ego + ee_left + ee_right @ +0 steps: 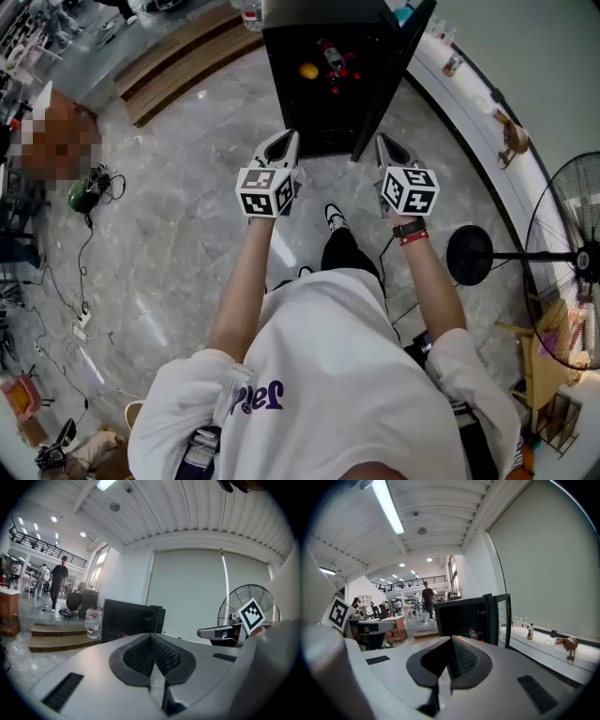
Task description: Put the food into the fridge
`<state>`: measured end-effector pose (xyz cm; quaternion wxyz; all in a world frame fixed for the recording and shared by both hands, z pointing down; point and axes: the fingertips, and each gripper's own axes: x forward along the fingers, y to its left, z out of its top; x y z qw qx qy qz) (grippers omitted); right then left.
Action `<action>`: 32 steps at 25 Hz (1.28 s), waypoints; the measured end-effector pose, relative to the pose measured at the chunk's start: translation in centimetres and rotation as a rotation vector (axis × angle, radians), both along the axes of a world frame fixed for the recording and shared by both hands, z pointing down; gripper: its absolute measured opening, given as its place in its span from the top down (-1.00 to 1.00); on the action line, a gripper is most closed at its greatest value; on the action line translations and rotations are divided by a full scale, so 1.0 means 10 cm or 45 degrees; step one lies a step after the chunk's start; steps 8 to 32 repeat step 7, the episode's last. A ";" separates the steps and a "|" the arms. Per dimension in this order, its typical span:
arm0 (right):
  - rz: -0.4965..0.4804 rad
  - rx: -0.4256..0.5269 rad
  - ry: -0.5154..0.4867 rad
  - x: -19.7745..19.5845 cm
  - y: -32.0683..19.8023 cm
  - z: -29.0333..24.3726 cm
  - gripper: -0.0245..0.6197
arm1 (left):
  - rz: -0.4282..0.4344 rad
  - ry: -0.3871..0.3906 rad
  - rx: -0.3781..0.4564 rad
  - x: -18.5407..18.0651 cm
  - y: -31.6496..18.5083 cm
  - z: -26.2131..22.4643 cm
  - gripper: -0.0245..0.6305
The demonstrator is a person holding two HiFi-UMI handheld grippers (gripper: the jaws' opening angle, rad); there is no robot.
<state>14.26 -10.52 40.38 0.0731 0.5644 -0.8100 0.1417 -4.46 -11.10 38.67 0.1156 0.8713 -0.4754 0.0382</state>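
A small black fridge (323,75) stands on the floor ahead with its door (392,66) swung open to the right. Inside it lie an orange fruit (308,70), a bottle (335,58) and some red items (347,75). My left gripper (284,141) and right gripper (386,145) hover side by side just in front of the fridge, both shut with nothing between the jaws. The fridge (129,620) also shows in the left gripper view (151,660). In the right gripper view (451,660) the open fridge (464,618) shows a bottle (473,633) inside.
A pedestal fan (562,253) stands at the right by a curved white ledge (469,89) holding small bottles and a figurine. Wooden steps (183,56) lie at the back left. Cables and a green tool (86,192) litter the floor at the left. A water bottle (93,623) stands beside the fridge.
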 end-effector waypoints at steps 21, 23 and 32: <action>-0.003 -0.033 -0.006 0.01 -0.21 0.21 0.89 | 0.011 0.000 -0.049 0.10 -0.18 0.25 0.86; -0.003 -0.033 -0.006 0.01 -0.21 0.21 0.89 | 0.011 0.000 -0.049 0.10 -0.18 0.25 0.86; -0.003 -0.033 -0.006 0.01 -0.21 0.21 0.89 | 0.011 0.000 -0.049 0.10 -0.18 0.25 0.86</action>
